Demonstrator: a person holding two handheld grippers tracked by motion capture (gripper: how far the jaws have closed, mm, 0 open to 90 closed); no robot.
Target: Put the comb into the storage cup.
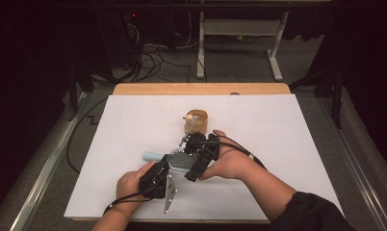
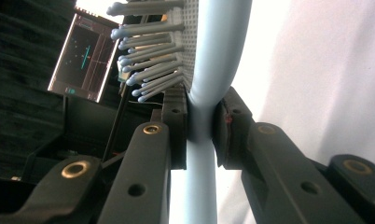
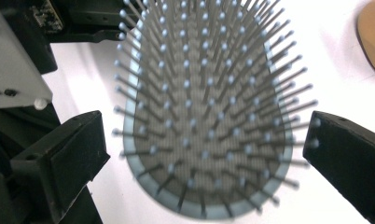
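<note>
I use the hairbrush (image 1: 179, 161) as my landmark: it lies low over the white worktop (image 1: 278, 144), just in front of the small wooden bowl (image 1: 196, 121), its pale blue handle end poking out toward the left. My left gripper (image 1: 159, 174) sits at the near-left end of the hairbrush and is clamped on it; in the left gripper view the two black pads squeeze the neck (image 2: 202, 121) where handle meets head (the bristles (image 2: 148, 60) stick out sideways just past them). My right gripper (image 1: 197, 161) comes in from the near-right side of the hairbrush, and its jaws stand wide: in the right gripper view they flank the bristled head (image 3: 204, 121), one on either side, with clear gaps and no contact. The grey three-cornered plate (image 1: 169, 191) juts toward me from the left gripper, nearer than the hairbrush
</note>
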